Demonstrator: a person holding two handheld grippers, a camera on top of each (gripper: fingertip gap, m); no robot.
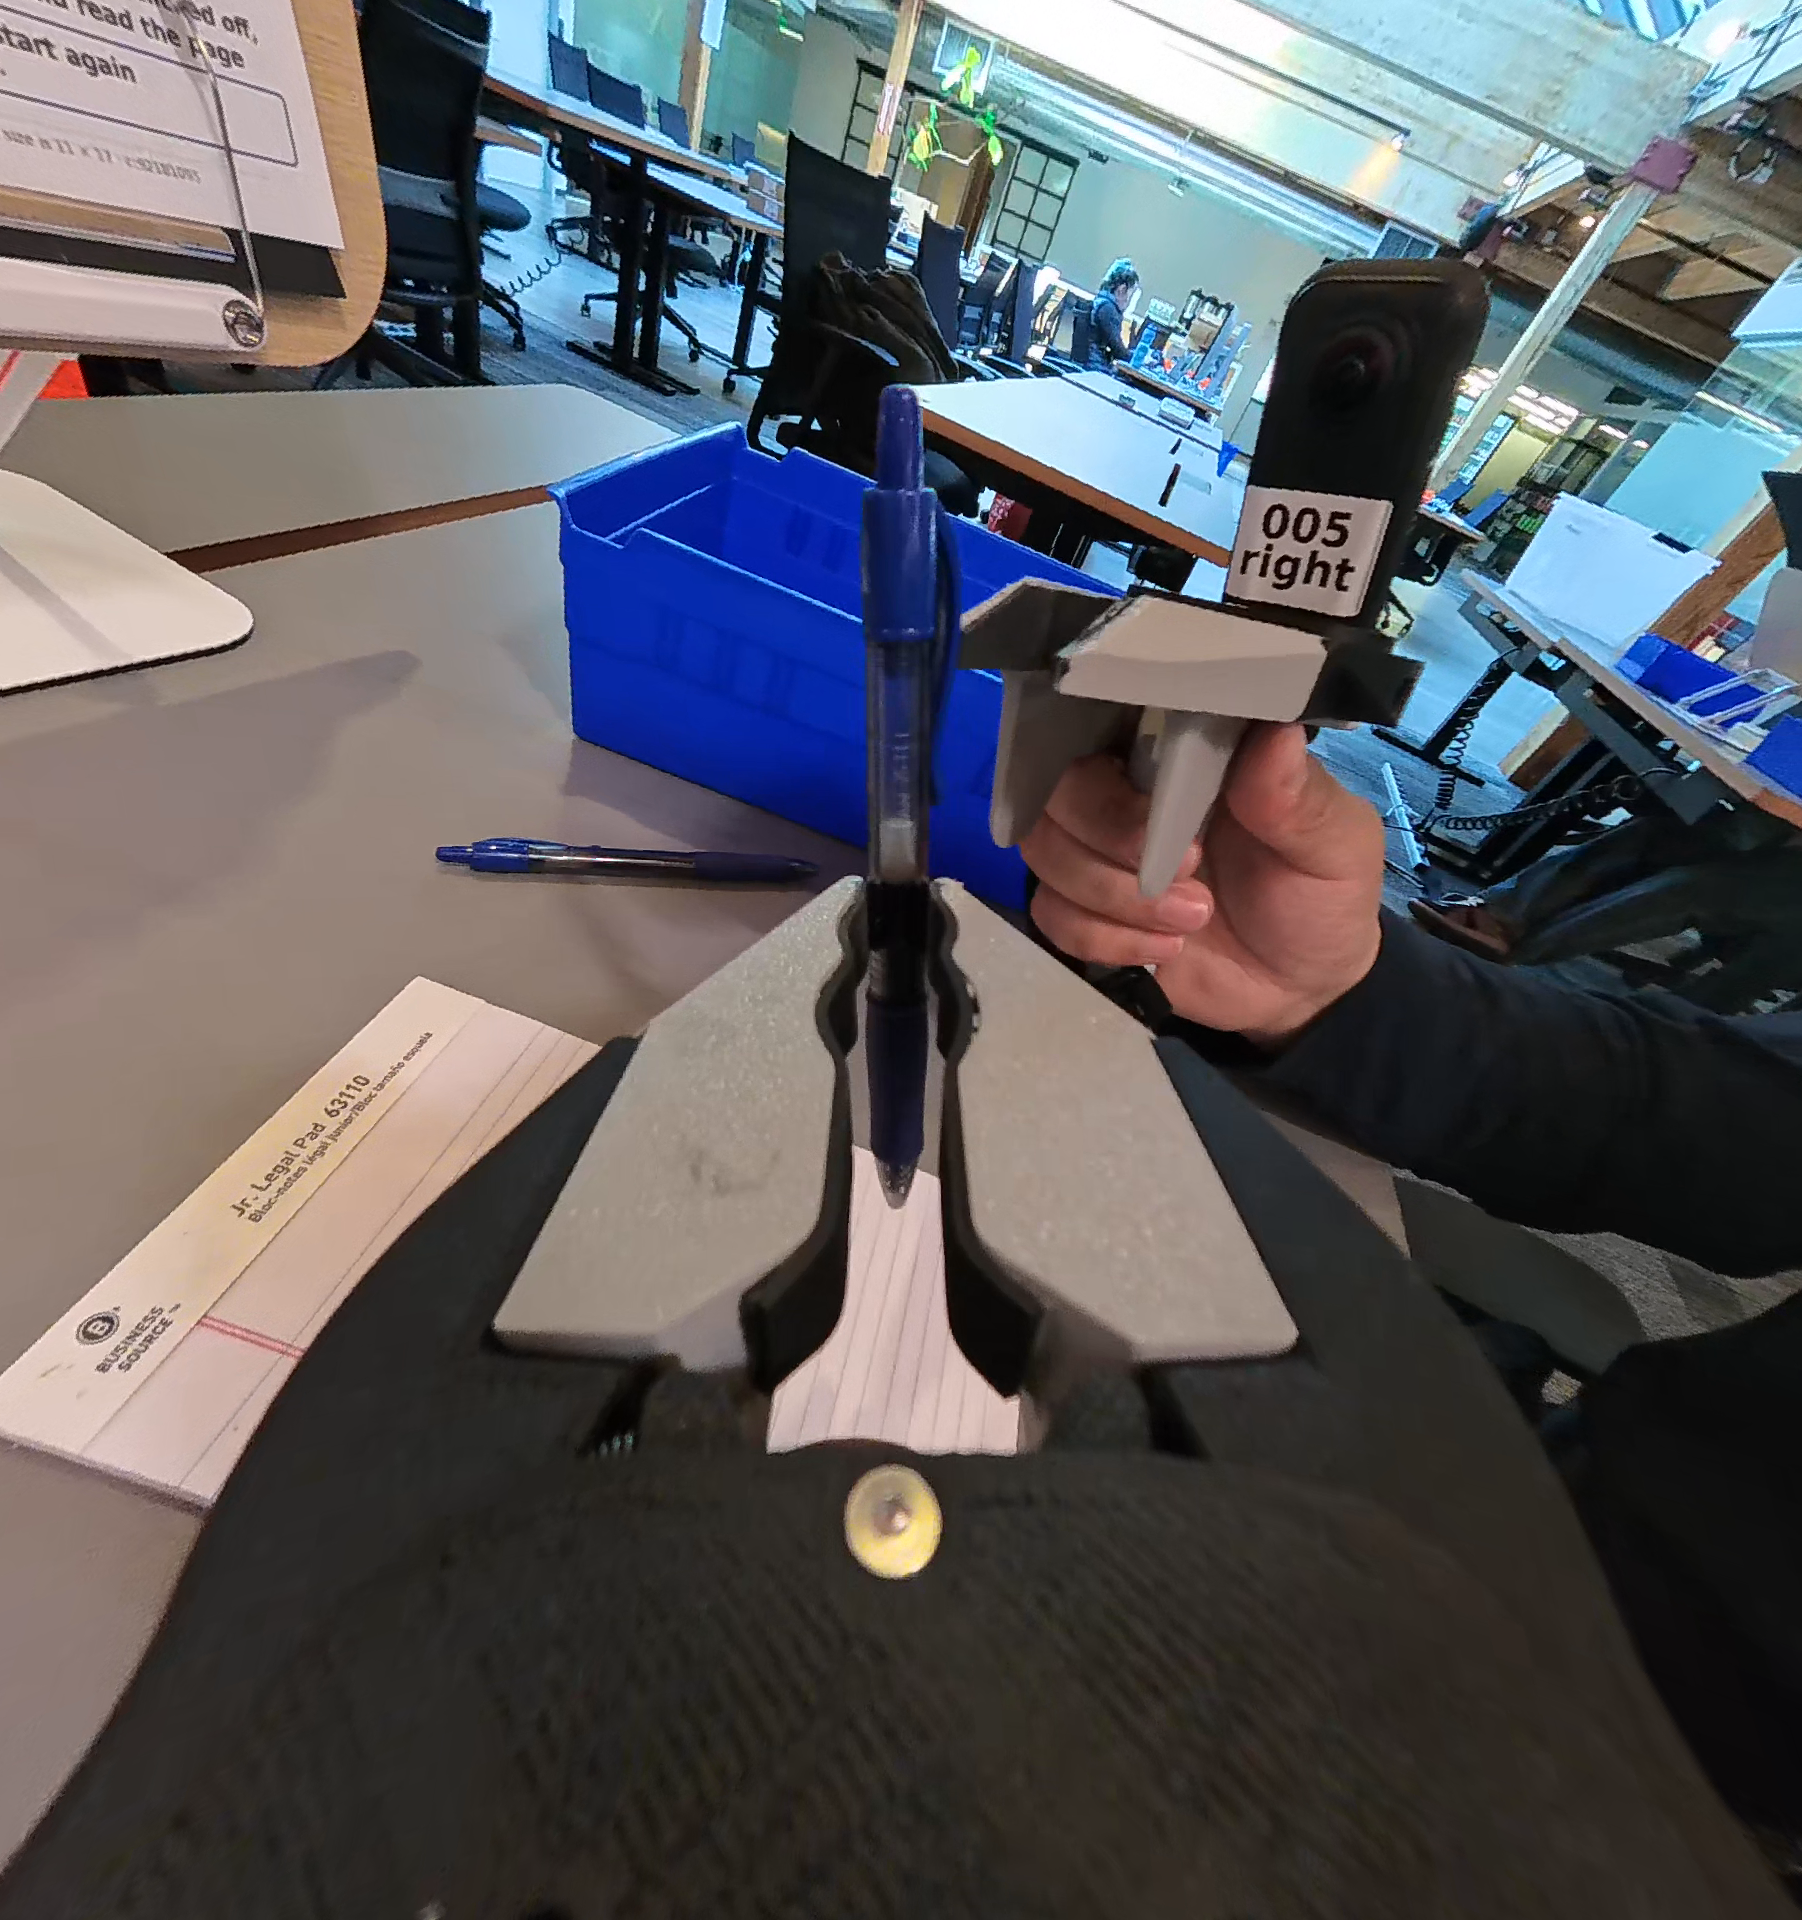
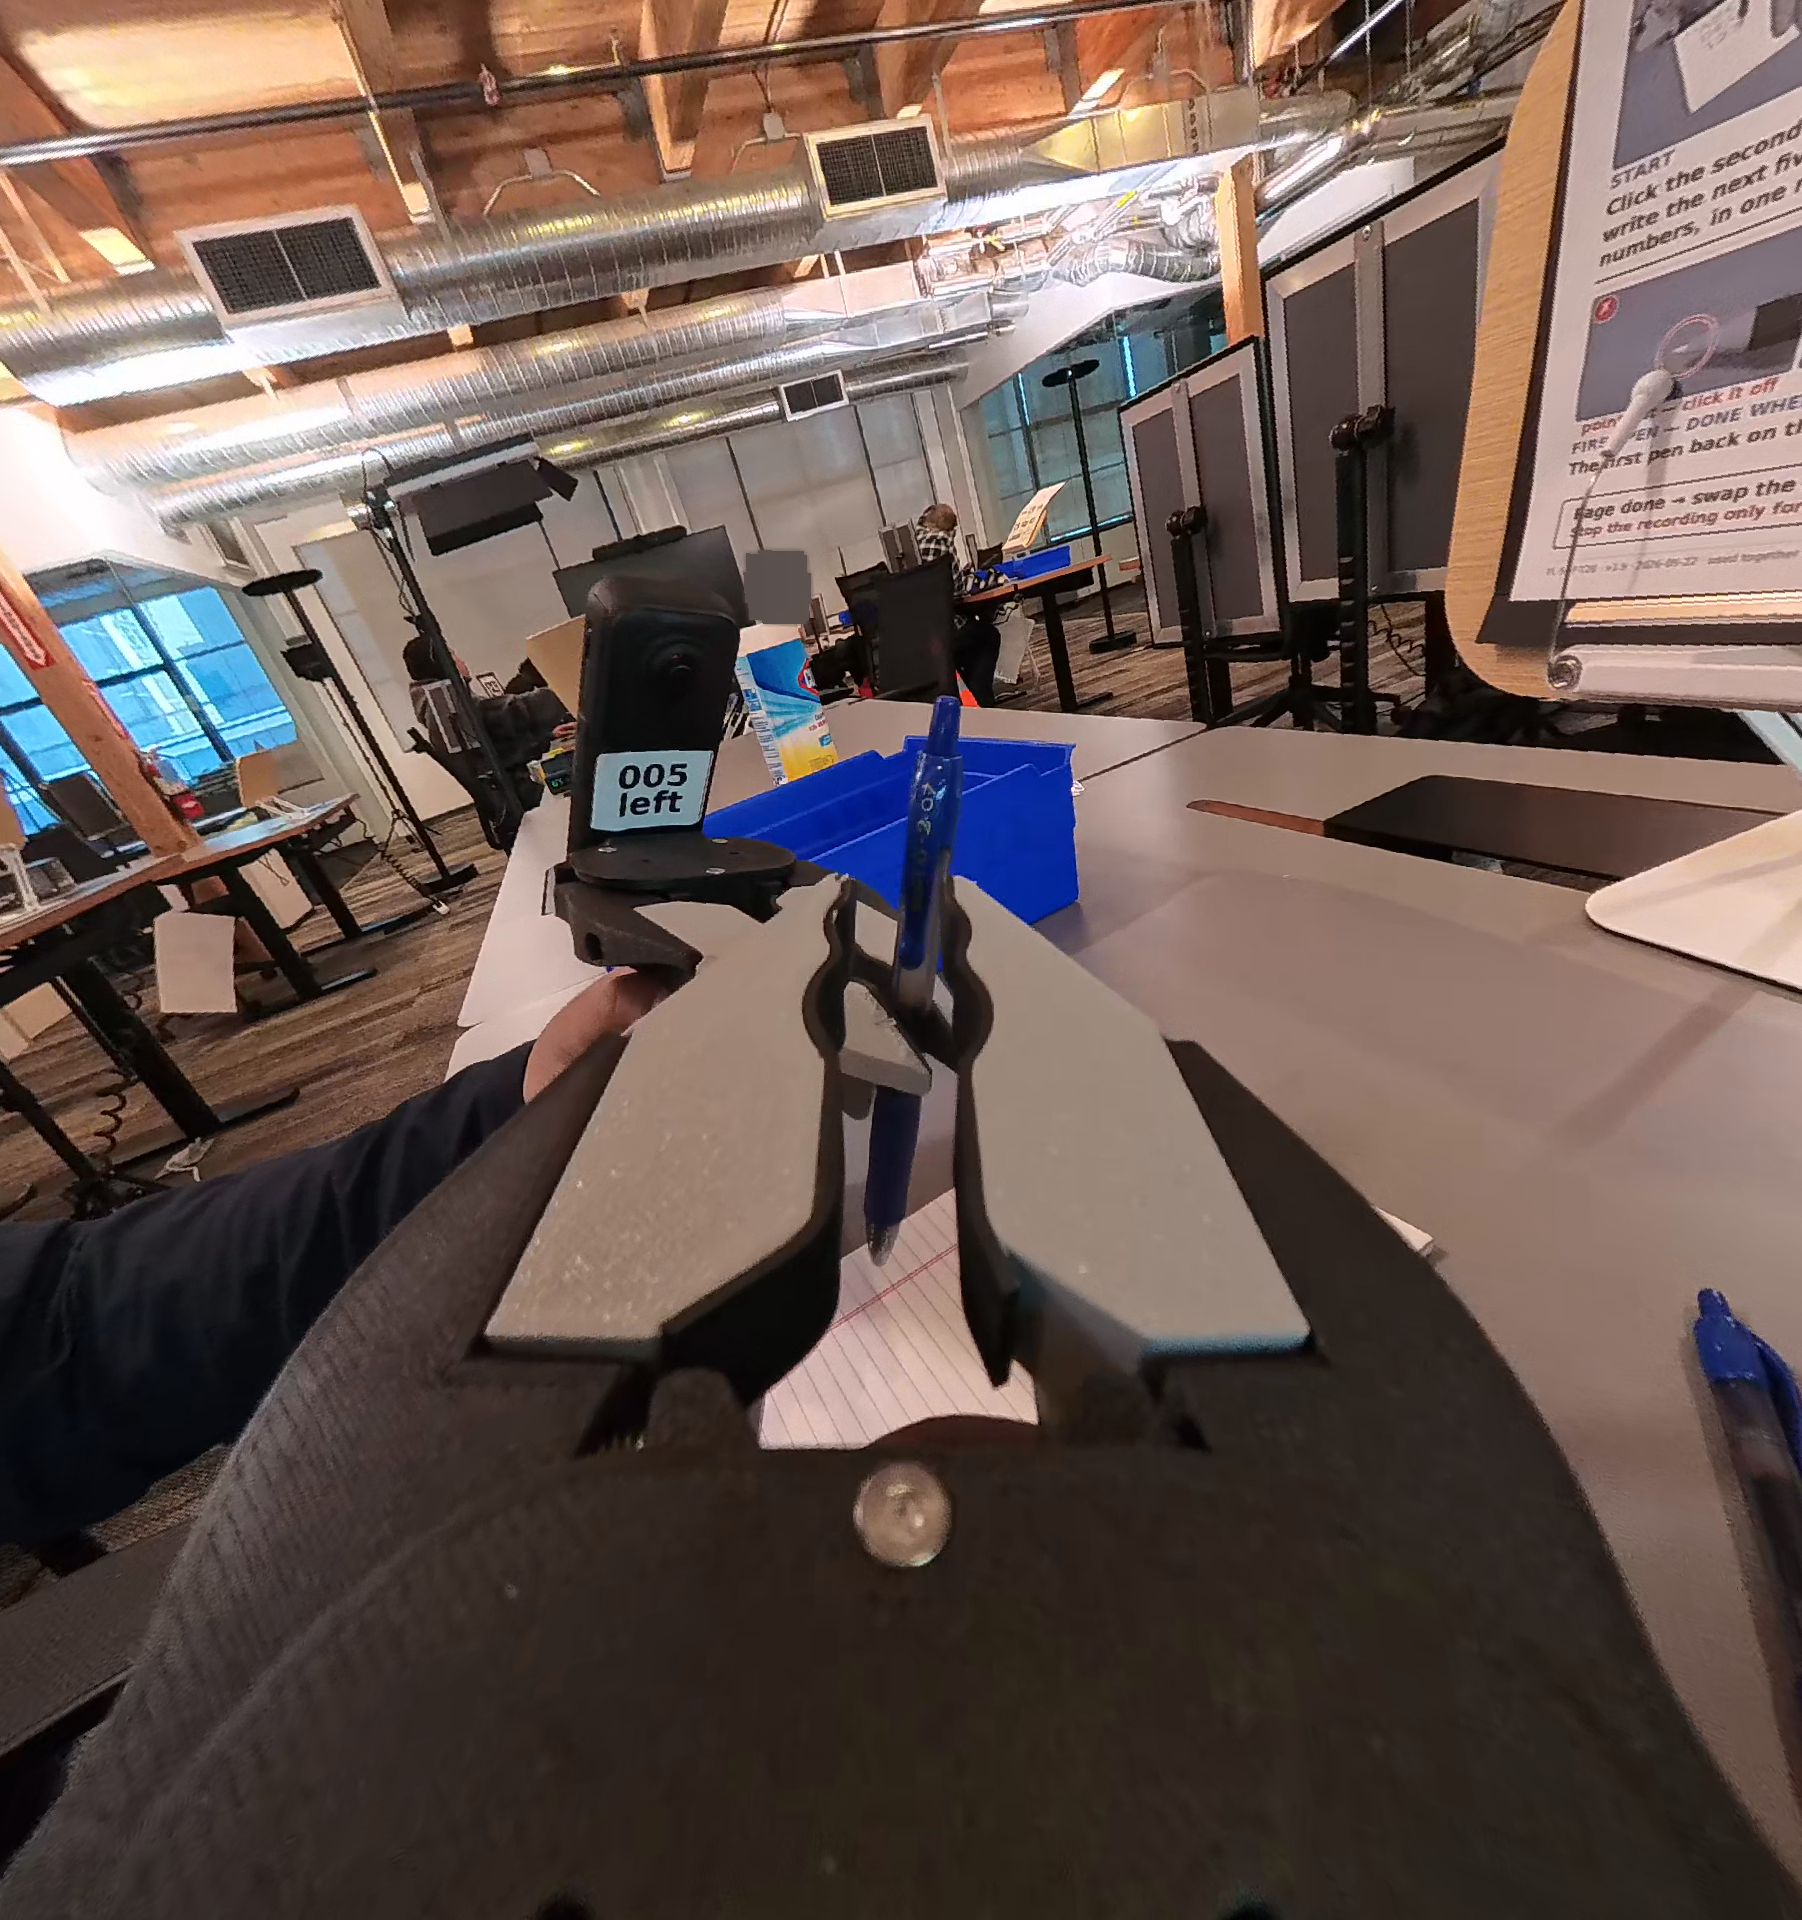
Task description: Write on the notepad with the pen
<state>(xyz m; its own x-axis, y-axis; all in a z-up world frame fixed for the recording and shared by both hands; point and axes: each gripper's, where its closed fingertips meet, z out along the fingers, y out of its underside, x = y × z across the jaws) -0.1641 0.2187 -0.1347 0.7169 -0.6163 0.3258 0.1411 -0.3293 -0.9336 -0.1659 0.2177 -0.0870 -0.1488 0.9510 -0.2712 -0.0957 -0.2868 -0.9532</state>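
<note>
My left gripper (image 1: 897, 914) is shut on a blue click pen (image 1: 899, 644). The pen stands upright, tip down over the white lined notepad (image 1: 253, 1247) on the grey table. I cannot tell whether the tip touches the paper. My right gripper (image 2: 902, 935) is open a little and empty. It points at the pen (image 2: 923, 831) from close by, and one left fingertip (image 2: 881, 1060) shows through its gap. In the left wrist view the right gripper (image 1: 1094, 842) hangs in a hand just right of the pen, not touching it. The notepad (image 2: 897, 1340) lies below.
A second blue pen (image 1: 627, 860) lies on the table behind the notepad; it also shows in the right wrist view (image 2: 1770, 1507). A blue plastic bin (image 1: 731, 644) stands behind it. A document stand (image 2: 1707, 312) with a white base (image 1: 45, 582) stands at the table's far side. About 5 centimetres separates my left fingertips from my right.
</note>
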